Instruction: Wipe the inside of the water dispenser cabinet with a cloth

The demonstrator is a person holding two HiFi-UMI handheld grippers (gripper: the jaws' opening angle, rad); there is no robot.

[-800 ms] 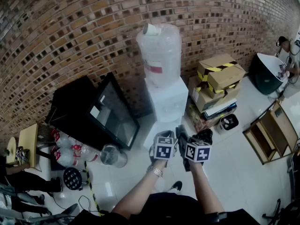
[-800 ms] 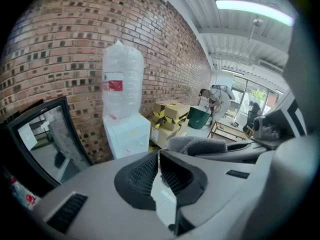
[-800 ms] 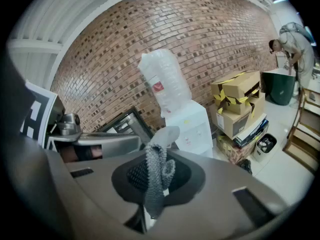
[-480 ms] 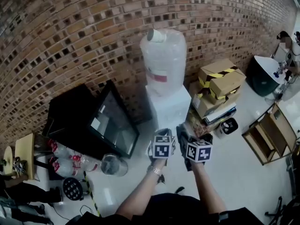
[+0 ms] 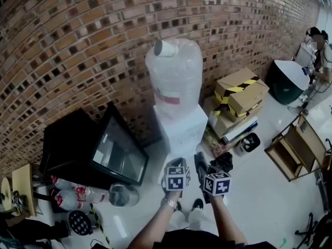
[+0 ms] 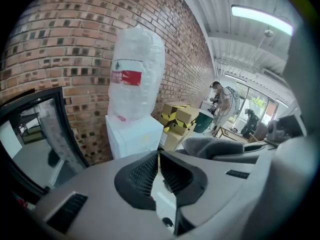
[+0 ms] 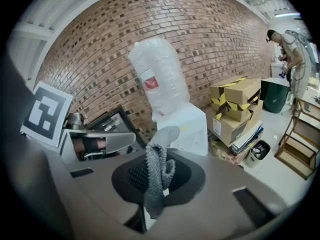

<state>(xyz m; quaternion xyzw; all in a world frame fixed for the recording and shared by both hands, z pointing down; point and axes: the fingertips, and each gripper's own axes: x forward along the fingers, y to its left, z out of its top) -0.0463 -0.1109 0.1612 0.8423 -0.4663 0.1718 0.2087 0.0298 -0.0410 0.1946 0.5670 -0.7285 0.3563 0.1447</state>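
The white water dispenser point(image 5: 180, 122) stands against the brick wall, with a bubble-wrapped bottle point(image 5: 174, 69) on top. Both grippers hover side by side in front of its lower part, which they hide. My left gripper point(image 5: 179, 163) is shut with nothing between its pads point(image 6: 145, 171). My right gripper point(image 5: 203, 162) is shut on a grey knitted cloth point(image 7: 157, 176), which hangs down from the jaws. In the left gripper view the cloth point(image 6: 215, 145) shows at the right and the dispenser point(image 6: 134, 134) ahead. The dispenser point(image 7: 187, 126) also stands ahead in the right gripper view.
A black cabinet with an open glass door point(image 5: 116, 152) stands left of the dispenser. Plastic bottles point(image 5: 72, 193) and a glass jar point(image 5: 123, 195) lie on the floor below it. Taped cardboard boxes point(image 5: 238, 93), a small bin point(image 5: 248, 141), a wooden shelf point(image 5: 295, 147) and a person point(image 5: 319, 48) are at the right.
The head view has shifted, so the dispenser and both grippers sit lower in the frame. The grippers stay side by side, with the cloth still in the right one.
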